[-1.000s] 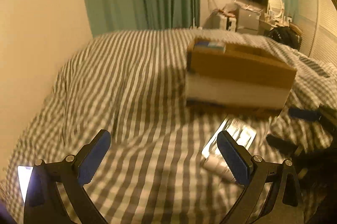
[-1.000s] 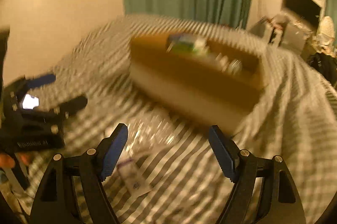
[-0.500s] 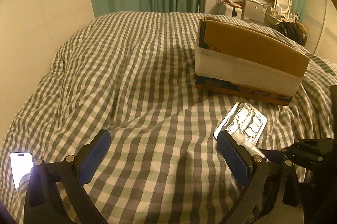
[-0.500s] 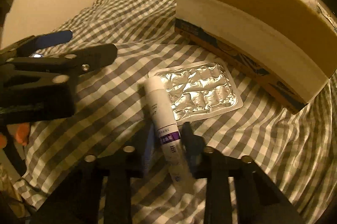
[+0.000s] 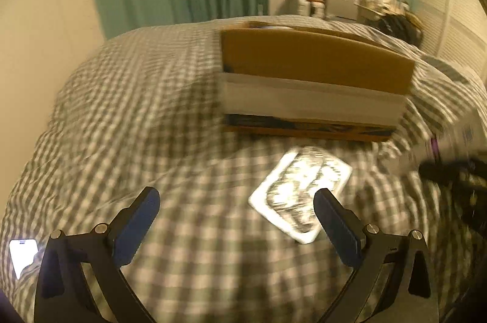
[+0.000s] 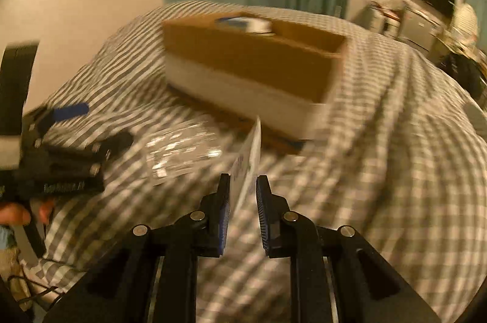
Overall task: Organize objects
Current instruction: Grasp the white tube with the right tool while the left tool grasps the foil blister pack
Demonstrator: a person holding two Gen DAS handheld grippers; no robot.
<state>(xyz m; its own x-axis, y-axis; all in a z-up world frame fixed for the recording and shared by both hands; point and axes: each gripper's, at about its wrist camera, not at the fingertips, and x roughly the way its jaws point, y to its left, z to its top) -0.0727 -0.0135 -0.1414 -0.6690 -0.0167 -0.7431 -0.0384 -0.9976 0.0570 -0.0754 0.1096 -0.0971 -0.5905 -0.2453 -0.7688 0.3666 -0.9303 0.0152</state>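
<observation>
Lifted off the bed since half a second ago, the white tube (image 6: pixel 247 161) is now carried in the right tongs (image 6: pixel 242 213), which are pinched on its lower end; the tube points up and forward toward the cardboard box (image 6: pixel 252 64). Both views are heavily blurred. The left tongs (image 5: pixel 236 227) are spread wide and hold nothing, hovering over the checked bedcover (image 5: pixel 127 110). The foil blister pack (image 5: pixel 301 189) lies flat on the bedcover, just in front of the box and beside the left tongs' right finger.

Tube judged light, soft-walled and a bit slippery: grip best kept mid-body or near the crimped end, not squeezed hard. Blister pack judged thin, stiff-edged and easily crushed; it is best taken by one rim, since it lies flat on soft fabric.

Only the right wrist view shows the box's open top, with a blue-and-white item (image 6: pixel 243 22) already inside, and the grip on the tube. Only the left wrist view shows a lit phone screen (image 5: pixel 22 256) at the bed's left edge
</observation>
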